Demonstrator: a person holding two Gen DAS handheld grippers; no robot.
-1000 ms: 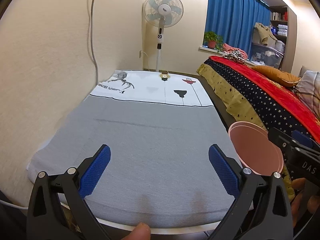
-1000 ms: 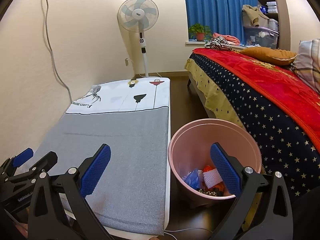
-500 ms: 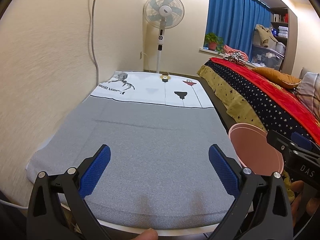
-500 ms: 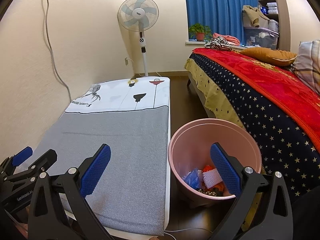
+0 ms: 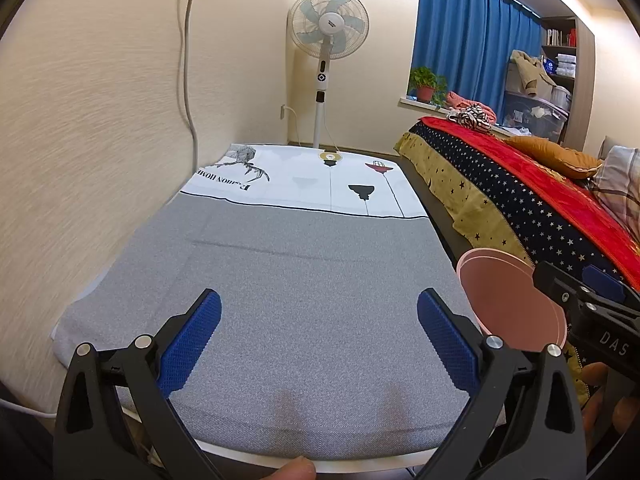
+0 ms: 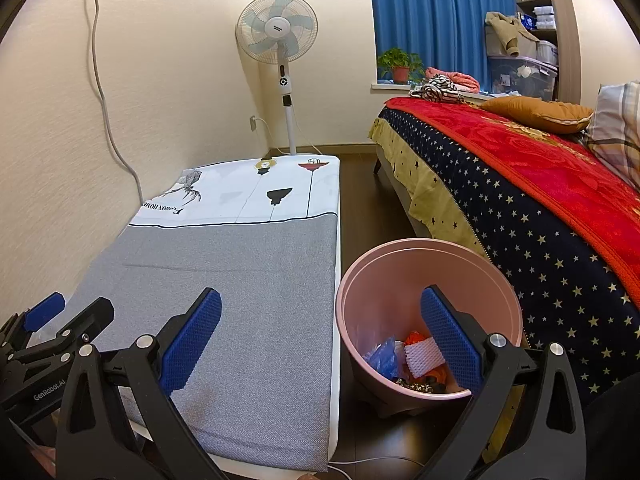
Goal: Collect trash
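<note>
A pink trash bin (image 6: 424,276) stands on the dark floor between the low grey table and the bed; it also shows in the left wrist view (image 5: 508,300). Inside it lie a blue wrapper (image 6: 382,356), a white foam net (image 6: 422,356), an orange scrap (image 6: 414,337) and dark bits. My left gripper (image 5: 318,340) is open and empty over the near end of the grey-covered table (image 5: 304,280). My right gripper (image 6: 320,340) is open and empty, straddling the table's right edge and the bin. No trash shows on the table.
A standing fan (image 5: 328,40) and its cord stand beyond the table's far end. A bed with a red and starred blanket (image 6: 540,200) runs along the right. A cable (image 5: 188,60) hangs down the left wall. A white cable (image 6: 372,462) lies on the floor by the bin.
Almost nothing has moved. The left wrist view has drifted slightly; both grippers stay open and empty in the same places.
</note>
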